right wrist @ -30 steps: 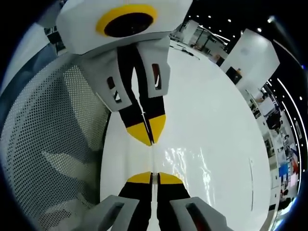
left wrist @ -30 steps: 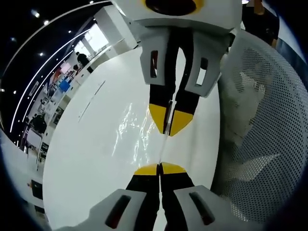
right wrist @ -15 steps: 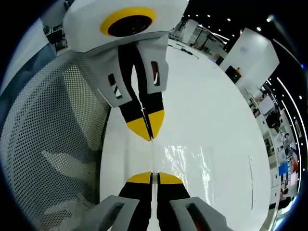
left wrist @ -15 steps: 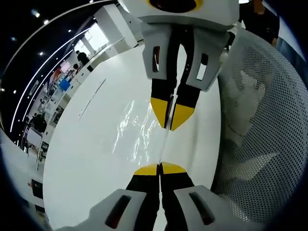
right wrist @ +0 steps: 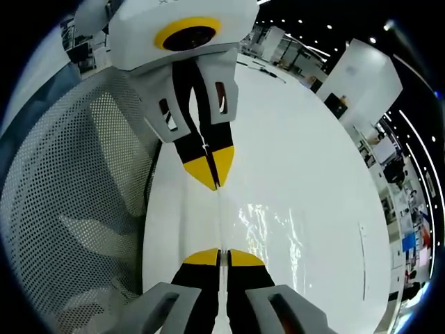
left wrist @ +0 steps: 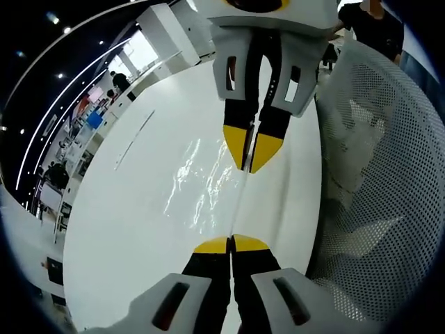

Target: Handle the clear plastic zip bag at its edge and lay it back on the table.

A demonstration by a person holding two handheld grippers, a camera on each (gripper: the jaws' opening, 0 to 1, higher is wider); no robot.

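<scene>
Left gripper view: glossy white table (left wrist: 139, 229), mesh chair (left wrist: 379, 181) beside it.

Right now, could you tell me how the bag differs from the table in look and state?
The bag is clear and wrinkled; the table is opaque white and smooth. The bag's edge is stretched between the shut left gripper and right gripper; the table lies flat beneath. Both are glossy.
</scene>
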